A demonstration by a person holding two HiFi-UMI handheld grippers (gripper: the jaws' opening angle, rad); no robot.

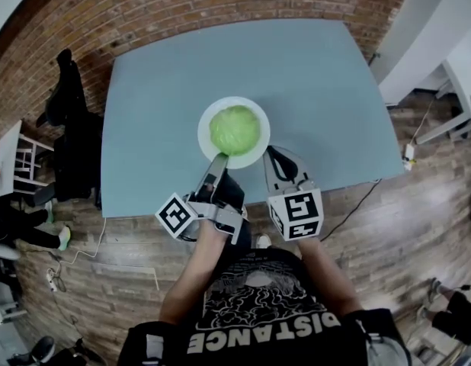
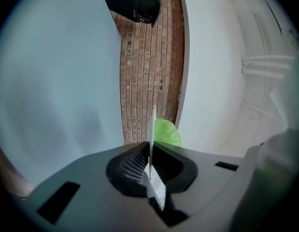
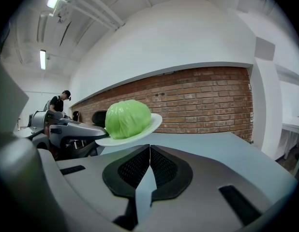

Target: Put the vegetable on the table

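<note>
A round green cabbage [image 1: 235, 129] lies on a white plate [image 1: 204, 139] over the near middle of the blue-grey table [image 1: 159, 97]. My left gripper [image 1: 218, 161] is shut on the plate's near rim. In the left gripper view the rim [image 2: 153, 124] shows edge-on between the jaws, with the cabbage [image 2: 167, 132] just behind it. In the right gripper view the plate [image 3: 152, 124] hangs tilted above the table [image 3: 212, 144], the cabbage [image 3: 127, 118] still on it. My right gripper [image 1: 275, 157] is shut on nothing, just right of the plate; its jaws [image 3: 149, 151] meet.
A dark chair with a jacket [image 1: 68, 120] stands off the table's left edge. A white desk [image 1: 11, 158] is at the far left and white furniture [image 1: 456, 75] at the right. A cable [image 1: 357, 200] runs over the brick floor. A person [image 3: 60, 100] stands far off.
</note>
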